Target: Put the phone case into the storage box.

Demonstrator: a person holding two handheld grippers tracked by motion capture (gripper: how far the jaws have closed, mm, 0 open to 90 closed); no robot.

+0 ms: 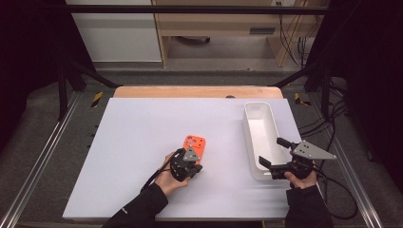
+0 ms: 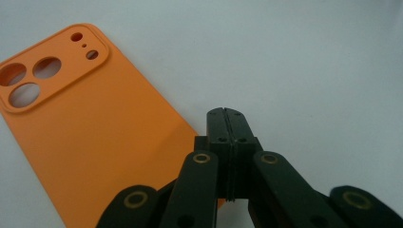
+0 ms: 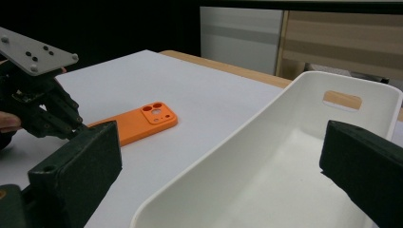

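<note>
Orange phone case flat on the white worktop left of the white bin, left tool shut tight and empty at its near edge, probably to nudge or lift it, right tool wide open astride the bin's near wall, likely steadying it

The left gripper, jaws pressed together, rests at the orange phone case's edge on the white table.
</note>
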